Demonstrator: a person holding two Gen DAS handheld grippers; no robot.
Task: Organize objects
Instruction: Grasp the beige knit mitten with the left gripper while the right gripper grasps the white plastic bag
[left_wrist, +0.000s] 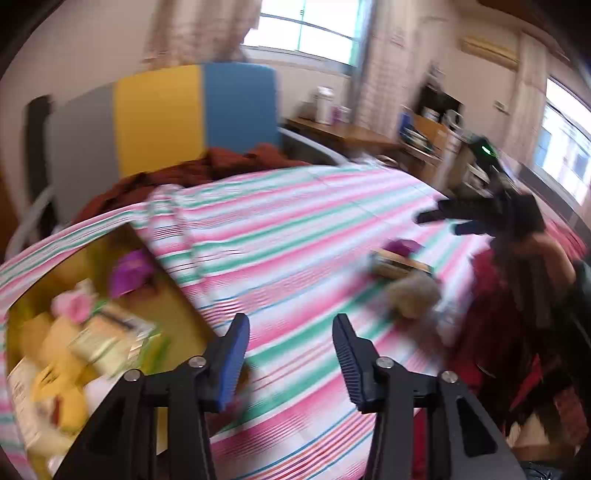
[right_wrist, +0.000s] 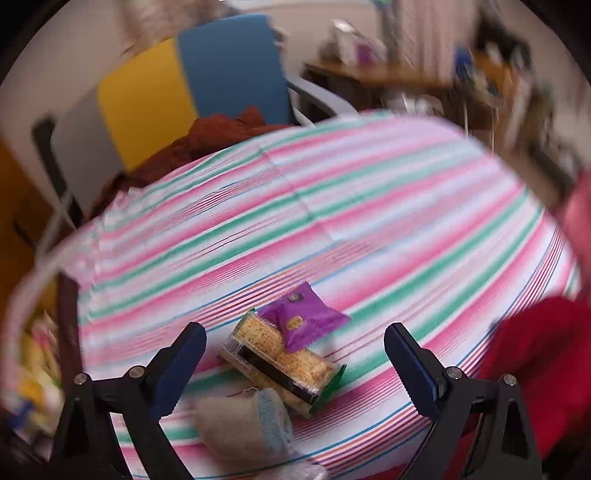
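**A:** Right wrist view: right tongs spread wide, empty, hovering above the striped bedspread. Directly between the fingers: a clear cracker pack lying flat, and a purple snack packet resting on its far end, overlapping it. A beige sock lies just nearer the camera, touching or almost touching the cracker pack; I can't tell which.

**B:** Left side?

**A:** Left tongs also parted, nothing between the pads, only bedspread beneath. To their left, a yellow-lined box already holding packets: purple, pink, pale yellow, all blurred. To the right, the same small cluster of cracker pack, purple packet and sock, well apart from the box. Right tongs show dark at that side, above the cluster.

**B:** Step in hand?

**A:** My guess: right tongs lining up on the cluster, snacks probably bound for the box.

**B:** Risks?

**A:** Three. The purple packet sits loose on the cracker pack, so closing on the lower pack could tip or flick it away. The wrappers look slick and the crackers brittle: a hard squeeze may crush them, a light one may let the pack slide out. The soft bedspread gives underneath, so a low approach could pinch fabric or catch the sock. Both views are blurred, so exact alignment is uncertain.
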